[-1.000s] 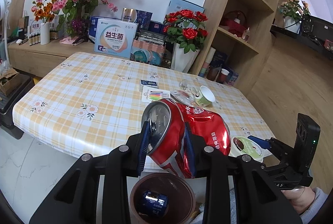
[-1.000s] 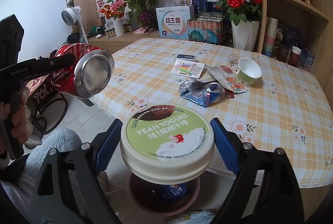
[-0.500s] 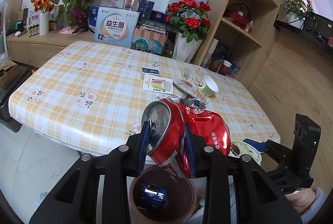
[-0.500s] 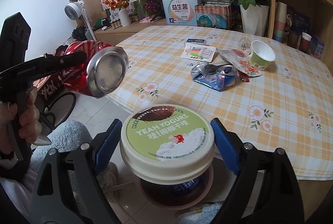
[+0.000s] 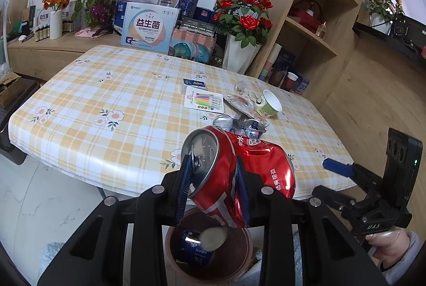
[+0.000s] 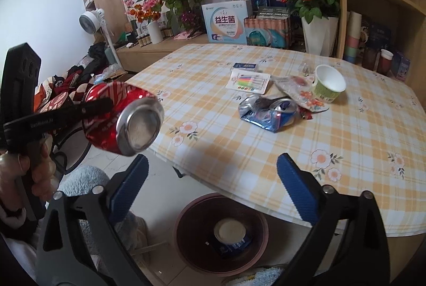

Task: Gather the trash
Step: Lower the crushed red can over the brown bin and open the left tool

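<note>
My left gripper (image 5: 214,179) is shut on a crushed red can (image 5: 239,166) and holds it above the round brown trash bin (image 5: 239,267) on the floor; the red can also shows in the right wrist view (image 6: 119,115). My right gripper (image 6: 210,187) is open and empty above the bin (image 6: 186,235). The yogurt tub (image 6: 229,230) lies in the bin on a blue can (image 6: 234,246). On the table lie a crushed blue can (image 6: 269,113), a wrapper (image 6: 303,91) and a green paper cup (image 6: 328,83).
The checked table (image 6: 293,153) also holds a marker pack (image 6: 249,79) and a small blue card (image 6: 244,65). Flower vases and boxes stand behind it, shelves at the right. A fan (image 6: 91,20) and clutter are at the left.
My right gripper has opened and the yogurt tub has dropped into the bin. The left gripper still holds the red can, now slightly further from the table.
</note>
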